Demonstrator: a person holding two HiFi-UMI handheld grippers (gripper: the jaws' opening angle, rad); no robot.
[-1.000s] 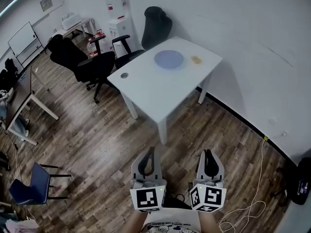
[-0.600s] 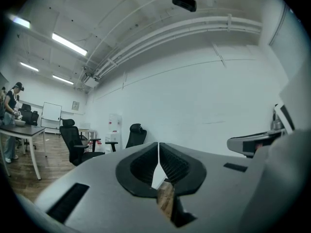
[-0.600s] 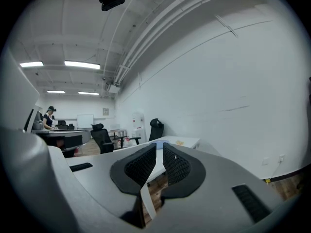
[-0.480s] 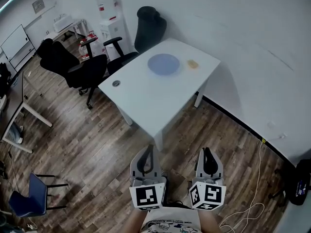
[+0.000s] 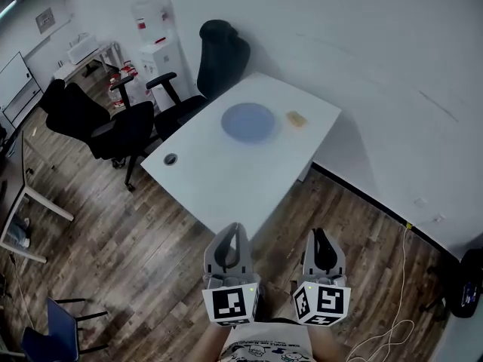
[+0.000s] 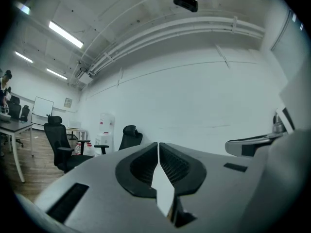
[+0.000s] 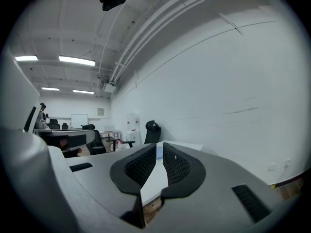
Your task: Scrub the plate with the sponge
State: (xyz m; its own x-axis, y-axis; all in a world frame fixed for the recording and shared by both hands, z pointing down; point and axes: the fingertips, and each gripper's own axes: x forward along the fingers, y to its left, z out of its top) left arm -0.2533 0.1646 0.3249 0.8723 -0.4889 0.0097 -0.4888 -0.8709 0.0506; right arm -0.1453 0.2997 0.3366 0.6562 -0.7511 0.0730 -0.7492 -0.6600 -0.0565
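Sponge [image 5: 296, 118] right of plate [image 5: 248, 121] on table [image 5: 226, 179], chairs [image 5: 113, 130] at its left.

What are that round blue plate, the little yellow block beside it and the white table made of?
Round blue plate: probably plastic or glazed ceramic; even pale colour, smooth, too distant to settle.
Small yellow block: likely sponge foam; dull surface, soft edges.
White rectangular table: seemingly laminated board; flat, smooth matt top, white legs.

I'm looking at an office. Black swivel chairs [image 5: 121, 130] stand beside a white tabletop [image 5: 226, 176], and a water dispenser [image 5: 156, 47] sits against the wall. A whiteboard [image 5: 13, 78] stands at the far side, another desk [image 6: 14, 124] sits on the wood-plank floor [image 5: 136, 232], and strip lights [image 6: 64, 34] run overhead.
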